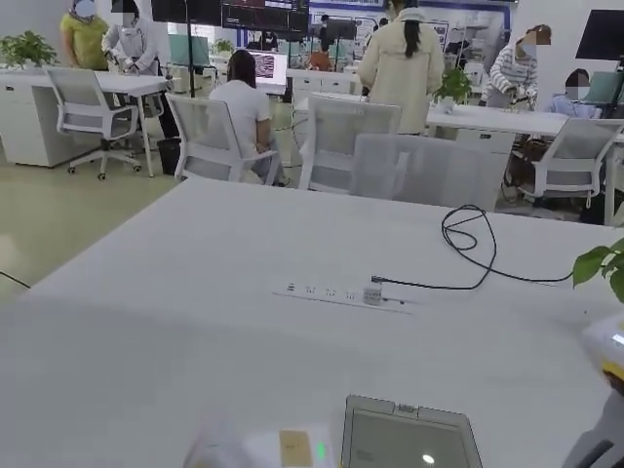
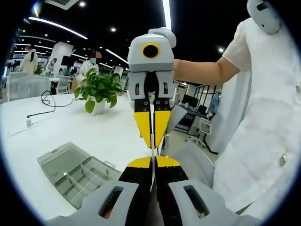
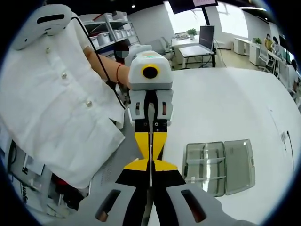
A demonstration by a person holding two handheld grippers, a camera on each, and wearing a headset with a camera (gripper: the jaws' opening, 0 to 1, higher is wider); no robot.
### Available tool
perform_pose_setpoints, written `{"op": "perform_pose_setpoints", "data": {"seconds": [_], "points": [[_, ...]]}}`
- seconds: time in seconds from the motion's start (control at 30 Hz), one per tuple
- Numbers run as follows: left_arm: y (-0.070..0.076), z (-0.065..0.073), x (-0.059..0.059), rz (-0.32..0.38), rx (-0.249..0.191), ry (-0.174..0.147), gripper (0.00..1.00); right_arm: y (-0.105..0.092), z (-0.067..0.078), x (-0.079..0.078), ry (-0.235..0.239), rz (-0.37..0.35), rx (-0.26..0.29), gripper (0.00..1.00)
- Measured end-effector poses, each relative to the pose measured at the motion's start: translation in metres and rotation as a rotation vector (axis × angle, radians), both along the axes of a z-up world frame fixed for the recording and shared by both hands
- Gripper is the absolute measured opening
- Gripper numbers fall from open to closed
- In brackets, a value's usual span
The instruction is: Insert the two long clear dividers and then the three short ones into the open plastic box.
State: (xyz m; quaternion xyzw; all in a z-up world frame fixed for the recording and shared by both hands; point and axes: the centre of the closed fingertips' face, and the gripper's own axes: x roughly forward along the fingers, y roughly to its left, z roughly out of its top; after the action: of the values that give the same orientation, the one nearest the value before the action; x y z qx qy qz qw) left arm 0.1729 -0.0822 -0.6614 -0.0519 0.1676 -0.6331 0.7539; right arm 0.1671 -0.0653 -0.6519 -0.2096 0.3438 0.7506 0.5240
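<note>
Yellow-tipped grey left gripper and its twin, the right gripper, meet nose to nose clear of the work, both jaws pinched on nothing, likely a resting pose. Beyond them, the glossy clear hinged plastic box lies open near the matte white table edge, with thin dividers seemingly already seated.

Open office: white workbench, grey mesh chairs, pale floor.

No writing can be read anywhere; the far wall screens are too blurred.
</note>
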Motion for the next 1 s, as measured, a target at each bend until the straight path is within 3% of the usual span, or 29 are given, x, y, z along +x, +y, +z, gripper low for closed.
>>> {"op": "perform_pose_setpoints", "data": {"seconds": [0.17, 0.5, 0.57, 1.0], "points": [[0.000, -0.001, 0.001, 0.000, 0.006, -0.023, 0.00, 0.000, -0.001, 0.001, -0.007, 0.001, 0.002, 0.03], [0.001, -0.007, 0.000, 0.001, 0.028, -0.034, 0.00, 0.000, -0.003, 0.002, -0.014, -0.006, 0.002, 0.03], [0.002, -0.008, 0.000, 0.008, 0.027, -0.021, 0.03, 0.000, -0.004, 0.003, -0.020, -0.007, -0.001, 0.03], [0.018, -0.015, 0.010, 0.080, 0.053, -0.039, 0.23, -0.005, -0.006, 0.014, -0.061, -0.034, -0.018, 0.03]]}}
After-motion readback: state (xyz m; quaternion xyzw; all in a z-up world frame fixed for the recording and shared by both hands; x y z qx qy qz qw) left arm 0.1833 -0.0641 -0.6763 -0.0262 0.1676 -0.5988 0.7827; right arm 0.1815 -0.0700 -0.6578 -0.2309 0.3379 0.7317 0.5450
